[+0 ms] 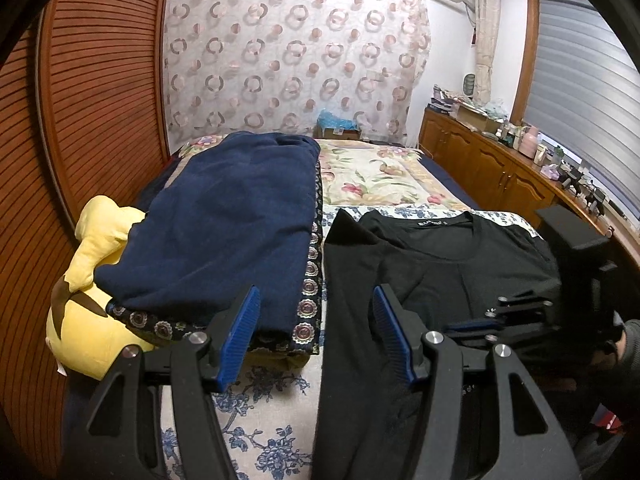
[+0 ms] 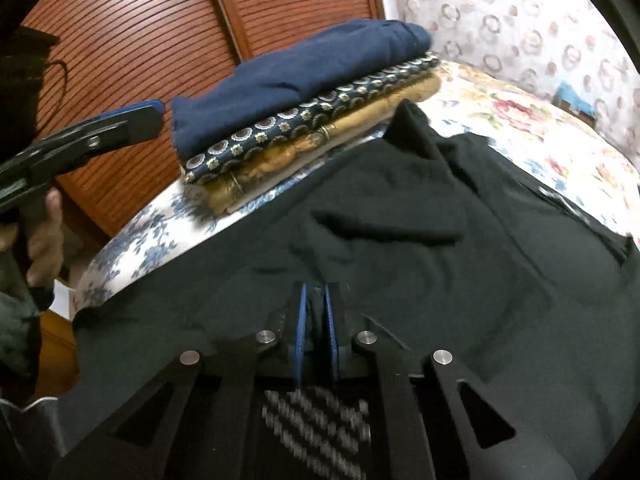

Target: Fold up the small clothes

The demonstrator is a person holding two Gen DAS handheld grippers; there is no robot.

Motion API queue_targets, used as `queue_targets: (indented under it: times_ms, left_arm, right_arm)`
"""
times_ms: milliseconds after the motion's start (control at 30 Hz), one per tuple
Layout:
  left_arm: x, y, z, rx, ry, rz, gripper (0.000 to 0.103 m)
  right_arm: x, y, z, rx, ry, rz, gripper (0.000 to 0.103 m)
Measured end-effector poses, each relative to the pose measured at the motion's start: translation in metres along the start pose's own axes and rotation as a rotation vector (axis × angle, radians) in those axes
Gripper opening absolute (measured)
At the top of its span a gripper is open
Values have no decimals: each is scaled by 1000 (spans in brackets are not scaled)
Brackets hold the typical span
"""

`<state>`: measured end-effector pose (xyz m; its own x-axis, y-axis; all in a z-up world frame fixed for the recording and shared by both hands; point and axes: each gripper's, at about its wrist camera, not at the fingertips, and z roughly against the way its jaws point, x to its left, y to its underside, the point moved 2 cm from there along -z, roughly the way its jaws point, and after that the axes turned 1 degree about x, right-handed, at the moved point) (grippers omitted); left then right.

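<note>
A black T-shirt (image 1: pixel 440 264) lies spread on the bed, collar toward the far end; it also fills the right wrist view (image 2: pixel 400 240), with one sleeve folded inward. My left gripper (image 1: pixel 316 320) is open and empty, held above the shirt's left edge. It shows at the left of the right wrist view (image 2: pixel 148 116). My right gripper (image 2: pixel 316 320) is shut on a fold of the black T-shirt near its middle. It shows at the right of the left wrist view (image 1: pixel 480 324).
A stack of folded clothes with a navy piece on top (image 1: pixel 224 216) lies left of the shirt, also in the right wrist view (image 2: pixel 304 76). A yellow plush toy (image 1: pixel 88 280) sits at the bed's left. A slatted wooden wardrobe (image 1: pixel 92 112) stands left; a cluttered wooden cabinet (image 1: pixel 492 156) right.
</note>
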<state>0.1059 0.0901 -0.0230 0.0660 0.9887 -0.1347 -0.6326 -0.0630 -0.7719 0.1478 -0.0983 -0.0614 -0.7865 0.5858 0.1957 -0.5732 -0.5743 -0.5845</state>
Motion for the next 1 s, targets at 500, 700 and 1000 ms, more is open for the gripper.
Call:
queue_targets:
  times_ms: [500, 700, 1000]
  left_arm:
    - [-58, -20, -40, 49, 82, -122, 58]
    - [-85, -35, -77, 120, 131, -177, 47]
    - [-105, -41, -148, 272, 57, -202, 41]
  right_arm:
    - [-25, 67, 57, -50, 132, -150, 31]
    - [-76, 75, 76, -76, 294, -179, 41]
    - [-137, 77, 77, -70, 378, -219, 41]
